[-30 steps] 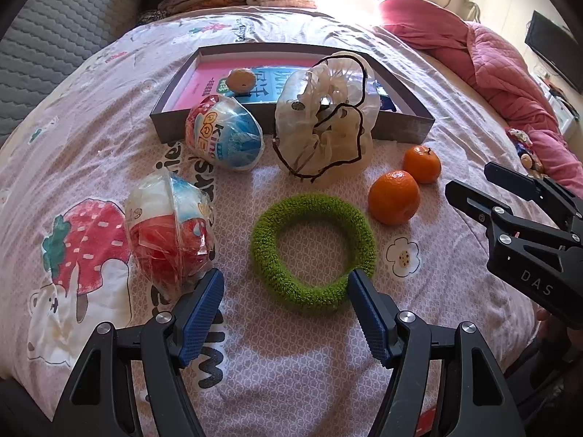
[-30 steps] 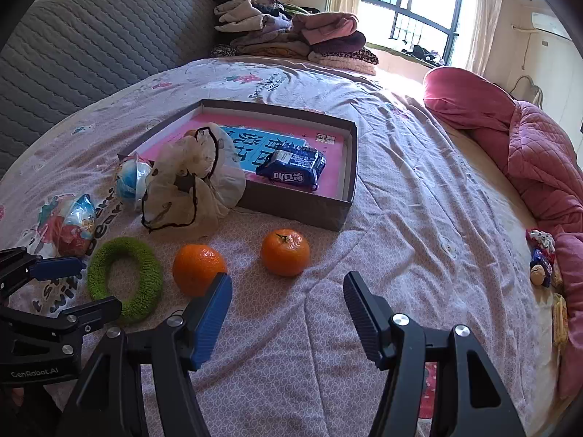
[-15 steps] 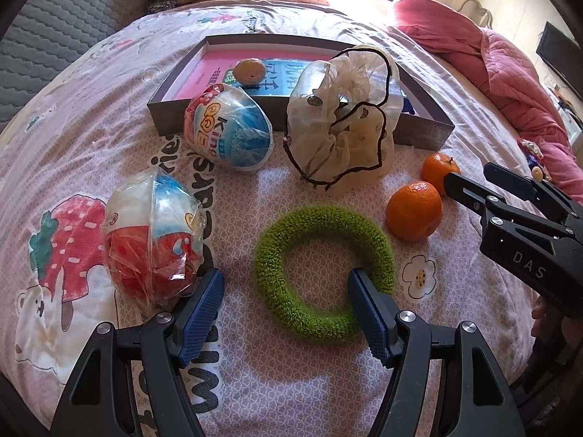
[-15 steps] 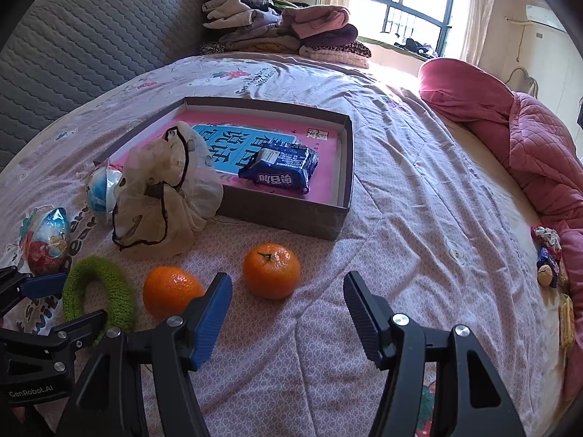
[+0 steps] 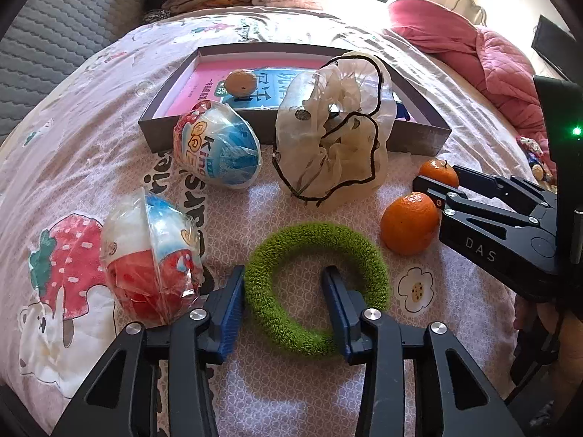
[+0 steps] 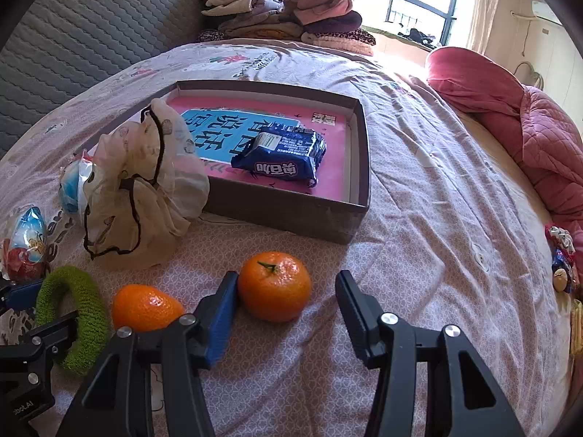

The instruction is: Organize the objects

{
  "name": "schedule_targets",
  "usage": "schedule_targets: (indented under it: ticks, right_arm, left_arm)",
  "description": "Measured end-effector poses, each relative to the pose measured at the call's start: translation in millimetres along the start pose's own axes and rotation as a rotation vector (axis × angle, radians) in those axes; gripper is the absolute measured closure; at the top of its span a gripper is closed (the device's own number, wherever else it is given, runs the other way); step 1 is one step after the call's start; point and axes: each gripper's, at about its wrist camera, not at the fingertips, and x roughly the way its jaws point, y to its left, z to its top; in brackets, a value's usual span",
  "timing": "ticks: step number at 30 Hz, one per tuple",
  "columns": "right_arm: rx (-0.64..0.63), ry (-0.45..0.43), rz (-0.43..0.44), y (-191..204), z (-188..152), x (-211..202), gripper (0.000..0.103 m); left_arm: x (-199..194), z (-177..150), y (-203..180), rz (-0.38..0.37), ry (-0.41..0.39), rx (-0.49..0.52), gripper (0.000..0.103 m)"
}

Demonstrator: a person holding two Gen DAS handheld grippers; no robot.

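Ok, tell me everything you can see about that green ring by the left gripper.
The green ring is a closed, fuzzy loop, like terry or chenille, lying flat on the patterned bedsheet. The left gripper is open and straddles its near-left band: one jaw outside the ring, the other inside the hole. An orange sits just to its right, apart from it; a wrapped red-and-blue toy egg lies to its left.

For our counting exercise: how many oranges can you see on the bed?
2. One orange lies between the right gripper's fingers; the other orange lies beside the green ring. None visible in the box.
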Motion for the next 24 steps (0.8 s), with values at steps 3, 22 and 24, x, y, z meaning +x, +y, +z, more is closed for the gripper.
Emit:
schedule_targets:
  ticks: [3, 22, 24]
  right_arm:
    - [-0.006, 0.005, 0.011, 3.3, -0.5, 1.9, 0.064]
    - [0.045, -0.047, 0.056, -5.7, 2.9, -20.0, 0.064]
    - [0.046, -0.056, 0.065, -5.6, 3.4, -24.1, 0.064]
  left_arm:
    - [-0.3, 1.6, -0.2, -0.005, -0.002, 0.0, 0.068]
    - [-12.7, -2.0, -3.7, -0.026, -0.041, 0.008, 0.091]
    - [-15.7, -2.0, -4.5, -0.025, -0.049, 0.01, 0.091]
